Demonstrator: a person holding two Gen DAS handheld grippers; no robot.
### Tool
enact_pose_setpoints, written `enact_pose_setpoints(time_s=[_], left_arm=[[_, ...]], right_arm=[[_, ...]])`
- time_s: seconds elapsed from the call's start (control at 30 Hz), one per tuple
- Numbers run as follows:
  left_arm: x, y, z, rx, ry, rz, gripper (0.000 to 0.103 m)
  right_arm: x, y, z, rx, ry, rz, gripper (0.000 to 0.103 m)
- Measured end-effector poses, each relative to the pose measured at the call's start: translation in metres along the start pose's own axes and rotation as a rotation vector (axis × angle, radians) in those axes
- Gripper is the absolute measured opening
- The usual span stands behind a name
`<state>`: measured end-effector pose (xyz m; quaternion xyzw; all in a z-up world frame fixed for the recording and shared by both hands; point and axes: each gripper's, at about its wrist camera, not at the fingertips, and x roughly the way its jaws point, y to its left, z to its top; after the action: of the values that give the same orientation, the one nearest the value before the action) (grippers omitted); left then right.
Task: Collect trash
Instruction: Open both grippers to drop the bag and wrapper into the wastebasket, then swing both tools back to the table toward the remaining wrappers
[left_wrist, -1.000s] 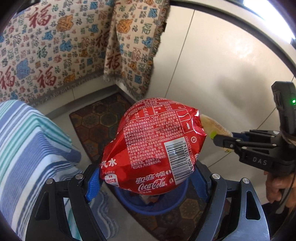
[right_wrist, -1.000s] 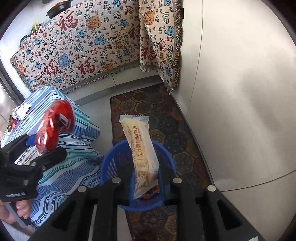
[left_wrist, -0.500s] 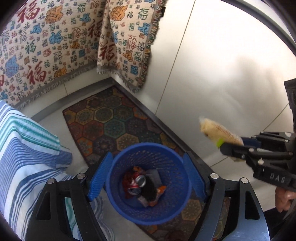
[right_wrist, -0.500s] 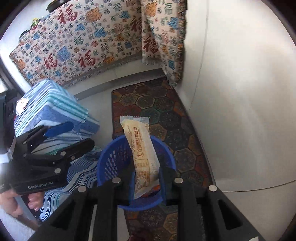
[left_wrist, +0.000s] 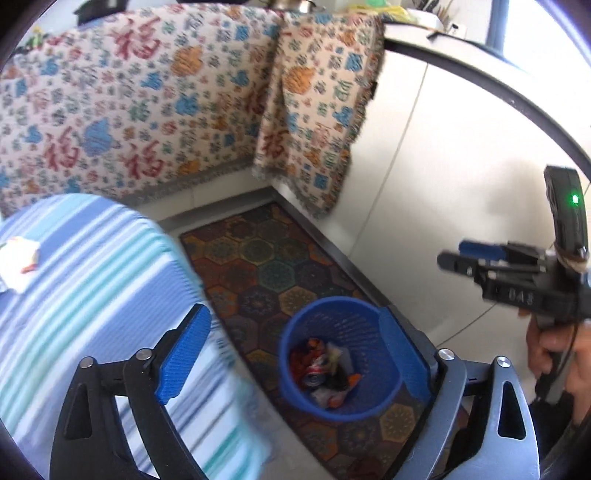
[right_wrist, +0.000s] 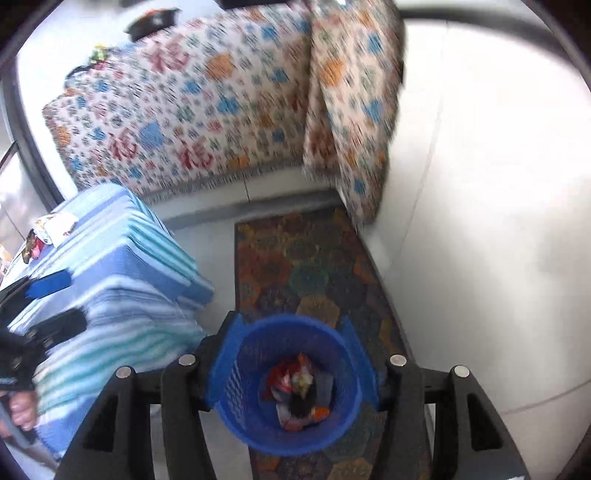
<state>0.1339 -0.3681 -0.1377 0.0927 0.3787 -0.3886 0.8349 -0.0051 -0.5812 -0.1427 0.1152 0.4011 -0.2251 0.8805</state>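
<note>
Pale cabinet fronts meet in a corner draped with a patterned throw (left_wrist: 155, 110); below it a hexagon-print rug (left_wrist: 266, 266) covers the floor.

- Blue mesh bin (left_wrist: 295, 325) stands on the rug near the cabinet base. Inside: crumpled wrappers and a crushed can (left_wrist: 314, 376) in a loose heap at the bottom.
- Left tongs (left_wrist: 291, 354): jaws have just been opening, now spread wide, blue pads far apart, nothing between them. The bin sits below and beyond them, untouched.
- Right tongs (right_wrist: 291, 358): jaws have just been opening, now parted about half way, empty. From their own camera the bin shows between the pads but lower down, no contact.
- Striped blue cloth covers the desk (left_wrist: 81, 280) to the left. More trash (left_wrist: 18, 266) lies on its top: a pale crumpled wrapper, and in the right wrist view a small cluster of packets (right_wrist: 48, 232) near the far edge.

Handling, judged: the remaining wrappers look light, thin and limp, likely slippery film. Best pinched at a raised fold or a sealed end, since a flat pinch could drag the cloth up with it. Pale piece looks soft and crushable, no care needed against breakage. Both views are motion-blurred, so finer detail of the packets cannot be told.
</note>
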Motion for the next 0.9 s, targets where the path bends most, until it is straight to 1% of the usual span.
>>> enact_pose_setpoints(time_s=[0.1,0.2,0.27,0.3,0.37,0.43,0.5,0.57,0.67,0.7,0.73,0.77,0.87,0.9], left_arm=[[-0.032,0.035,-0.023,0.006,0.019,0.084,0.096],[-0.05,0.075,-0.048,-0.024,0.069,0.173,0.096],[-0.061,0.105,-0.066,-0.059,0.1,0.238,0.096],[-0.067,0.123,-0.075,-0.084,0.115,0.277,0.096],[-0.079,0.153,-0.089,-0.131,0.128,0.33,0.096],[-0.088,0.183,-0.102,-0.179,0.135,0.386,0.096],[-0.094,0.209,-0.11,-0.218,0.14,0.426,0.096],[-0.095,0.235,-0.119,-0.253,0.152,0.449,0.096],[-0.095,0.269,-0.128,-0.282,0.163,0.456,0.096],[-0.097,0.279,-0.133,-0.287,0.165,0.46,0.098],[-0.099,0.287,-0.134,-0.298,0.146,0.443,0.098],[-0.101,0.293,-0.135,-0.298,0.136,0.455,0.099],[-0.102,0.308,-0.136,-0.299,0.124,0.463,0.103],[-0.101,0.312,-0.135,-0.296,0.116,0.456,0.103]], right_arm=[[-0.008,0.032,0.007,-0.053,-0.066,0.009,0.058],[-0.008,0.078,0.01,-0.116,-0.089,0.072,0.058],[-0.008,0.107,0.009,-0.164,-0.09,0.119,0.058],[-0.008,0.128,0.008,-0.198,-0.09,0.151,0.058],[-0.007,0.165,0.004,-0.256,-0.086,0.204,0.058],[-0.002,0.201,-0.003,-0.301,-0.064,0.266,0.058],[0.005,0.239,-0.014,-0.35,-0.028,0.323,0.058],[0.013,0.269,-0.023,-0.405,-0.004,0.344,0.058],[0.024,0.313,-0.036,-0.487,0.02,0.366,0.058],[0.028,0.322,-0.038,-0.502,0.024,0.367,0.058],[0.031,0.331,-0.039,-0.51,0.028,0.367,0.058],[0.034,0.337,-0.041,-0.511,0.032,0.367,0.058],[0.045,0.35,-0.042,-0.492,0.051,0.373,0.058],[0.051,0.352,-0.041,-0.482,0.062,0.377,0.058]])
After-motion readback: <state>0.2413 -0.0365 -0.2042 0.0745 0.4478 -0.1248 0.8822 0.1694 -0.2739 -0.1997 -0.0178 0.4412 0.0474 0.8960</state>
